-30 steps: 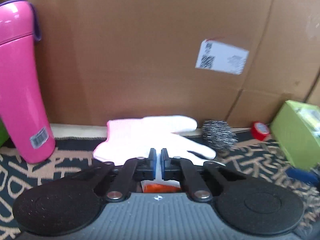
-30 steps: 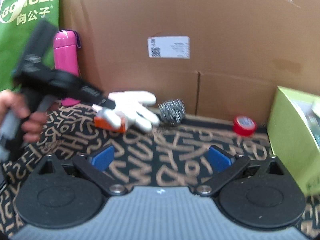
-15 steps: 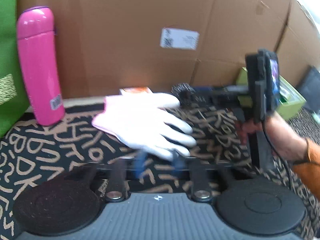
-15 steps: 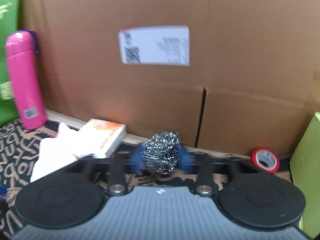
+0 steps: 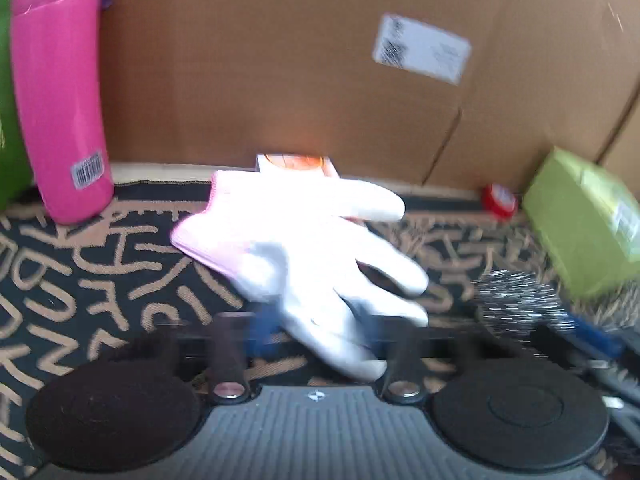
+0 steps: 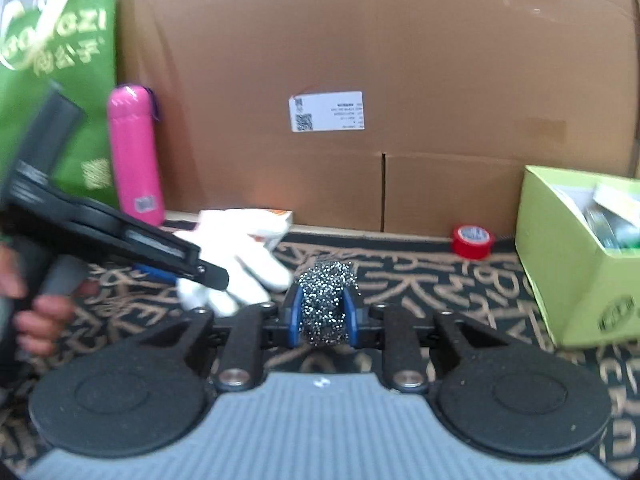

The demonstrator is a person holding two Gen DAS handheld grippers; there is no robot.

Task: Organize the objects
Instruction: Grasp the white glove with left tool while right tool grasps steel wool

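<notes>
Against the cardboard box (image 6: 360,60), our right gripper (image 6: 322,318) now clamps the steel-wool scourer (image 6: 326,304), lifted toward the green box (image 6: 568,248); our left gripper (image 5: 316,336) has reopened around the white glove (image 5: 320,248).

A makeshift home or storeroom corner, judging by the big cardboard box (image 6: 360,80) with its shipping label (image 6: 326,111), a patterned rug (image 6: 460,280) and a green shopping bag (image 6: 60,60).

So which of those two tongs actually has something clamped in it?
The right tongs: their blue pads squeeze the steel wool ball from both sides. The left tongs are blurred, closing around the white glove's fingers; whether they grip it is unclear.
</notes>
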